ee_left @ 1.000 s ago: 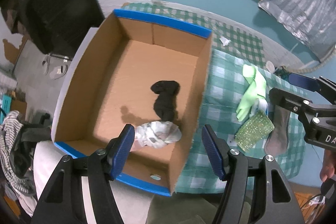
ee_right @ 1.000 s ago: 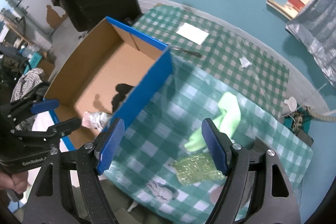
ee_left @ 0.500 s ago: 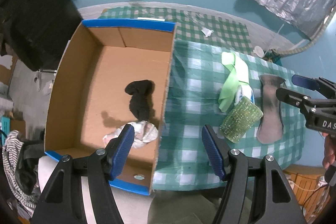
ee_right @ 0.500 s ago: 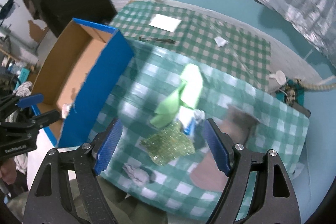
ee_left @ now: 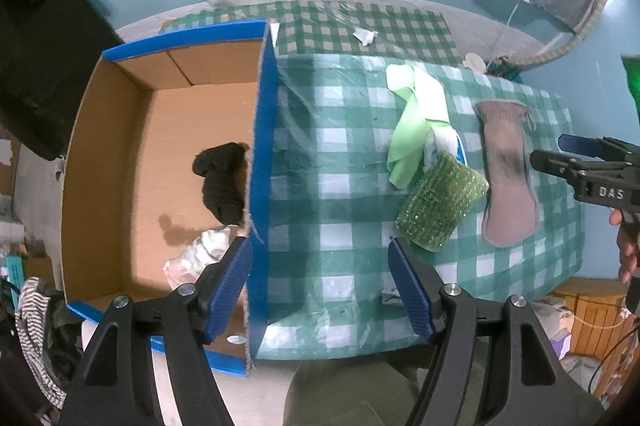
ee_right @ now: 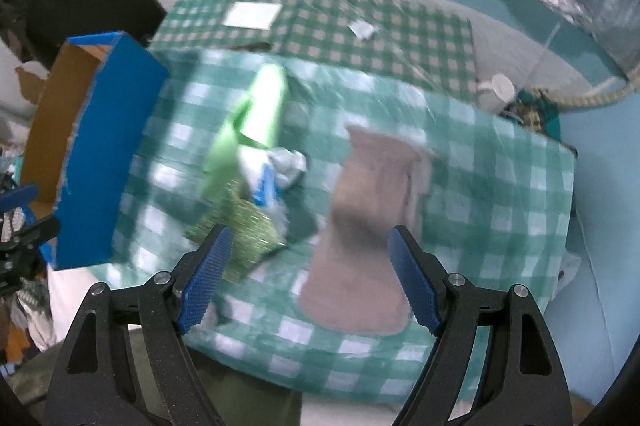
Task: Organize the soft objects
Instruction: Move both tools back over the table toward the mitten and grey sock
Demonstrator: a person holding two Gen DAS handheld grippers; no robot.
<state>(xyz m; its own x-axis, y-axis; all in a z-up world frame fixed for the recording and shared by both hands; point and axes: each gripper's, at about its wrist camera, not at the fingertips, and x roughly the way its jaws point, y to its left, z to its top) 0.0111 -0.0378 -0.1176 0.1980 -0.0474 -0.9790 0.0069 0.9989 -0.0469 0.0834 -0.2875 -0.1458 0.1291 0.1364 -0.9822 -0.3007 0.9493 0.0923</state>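
At the far left stood the open brown cardboard box with blue-taped rim (ee_left: 188,34), and it held a crumpled black sock (ee_left: 220,178) and a white crumpled cloth (ee_left: 196,254), both near its right wall. Your left gripper (ee_left: 320,286) hung with fingers spread and nothing between them, straddling that wall; descending from there risked catching the cardboard edge and shifting the box. Right of the box, on the green-and-white checked tablecloth (ee_left: 328,162), lay a light green folded cloth (ee_left: 416,114), a white-and-blue crumpled item (ee_left: 444,140) touching it, and a glittery green scouring pad (ee_left: 440,202) overlapping both. A pinch there could lift two pieces together. Furthest right lay the flat grey-brown sock (ee_right: 364,226), apart from the pile, and your right gripper (ee_right: 308,278) hovered over it, spread and empty. That view was blurred, so a hasty closing could bunch up the tablecloth with the sock
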